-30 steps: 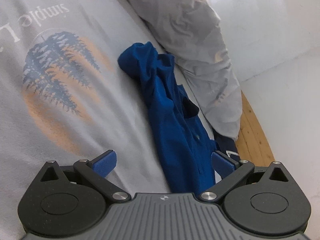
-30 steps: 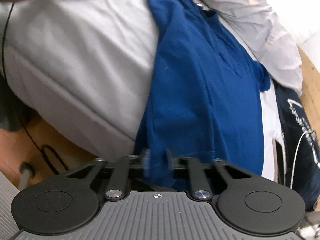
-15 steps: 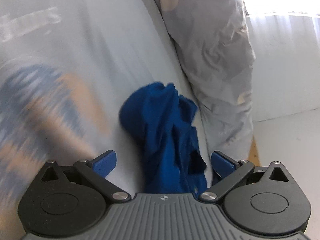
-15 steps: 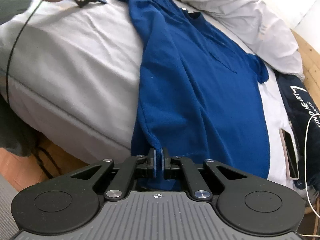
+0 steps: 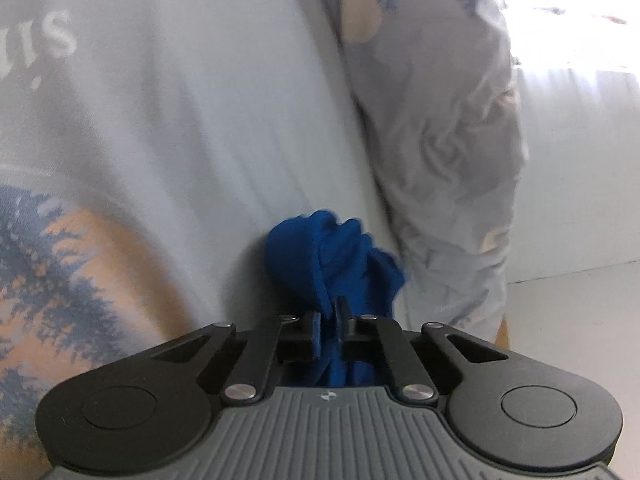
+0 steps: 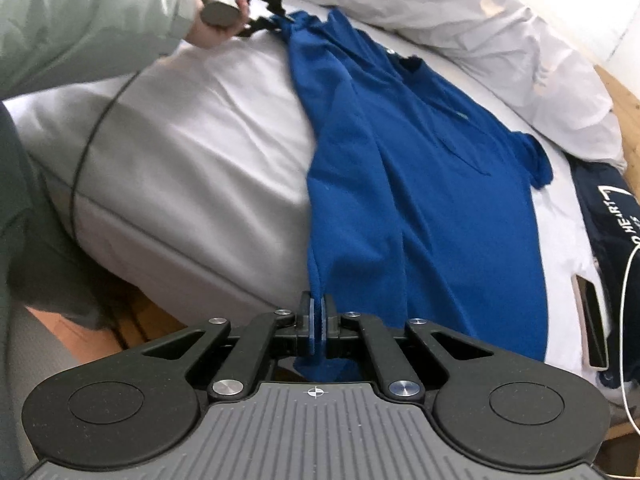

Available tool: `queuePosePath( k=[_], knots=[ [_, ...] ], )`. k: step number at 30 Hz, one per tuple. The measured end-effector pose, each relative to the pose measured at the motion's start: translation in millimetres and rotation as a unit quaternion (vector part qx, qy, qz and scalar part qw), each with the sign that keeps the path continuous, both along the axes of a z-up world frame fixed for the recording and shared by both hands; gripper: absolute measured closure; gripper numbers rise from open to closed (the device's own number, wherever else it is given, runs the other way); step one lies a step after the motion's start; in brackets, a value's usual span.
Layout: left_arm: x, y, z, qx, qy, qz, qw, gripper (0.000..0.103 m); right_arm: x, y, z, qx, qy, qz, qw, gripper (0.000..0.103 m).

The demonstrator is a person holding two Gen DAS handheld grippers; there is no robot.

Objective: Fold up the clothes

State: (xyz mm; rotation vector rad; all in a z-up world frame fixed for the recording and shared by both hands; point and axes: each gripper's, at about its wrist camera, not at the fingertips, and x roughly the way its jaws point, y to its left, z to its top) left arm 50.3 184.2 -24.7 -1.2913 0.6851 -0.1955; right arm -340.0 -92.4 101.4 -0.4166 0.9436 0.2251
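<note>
Right gripper (image 6: 318,314) fingers clamped on blue shirt (image 6: 420,184) hem, lower centre; left gripper (image 5: 329,322) fingers closing on bunched shoulder, apparently to lift it clear of bed (image 6: 180,140).

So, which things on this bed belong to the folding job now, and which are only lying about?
In the job:
- blue shirt
- left tool, closing on the bunched end of the shirt
- right tool, shut on the near hem

Lying about:
- printed duvet
- dark navy garment
- phone
- white cable
</note>
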Motion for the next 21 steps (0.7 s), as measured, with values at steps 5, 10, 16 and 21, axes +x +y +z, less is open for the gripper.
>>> queuePosePath(
  k=[5,10,16,21],
  knots=[
    [-8,14,16,-0.001,-0.031,0.016,0.9994,0.091,1,9,4,0.021,0.014,0.011,1.0,0.099],
    [-16,34,24,-0.015,-0.051,0.038,0.9979,0.093,0,28,12,0.049,0.034,0.051,0.997,0.099],
    [-25,53,35,-0.027,-0.073,0.054,0.9955,0.094,4,48,21,0.104,0.053,0.09,0.989,0.099],
    [-33,57,50,-0.039,-0.092,0.069,0.9926,0.094,11,64,27,0.153,0.074,0.136,0.976,0.099]
  ],
)
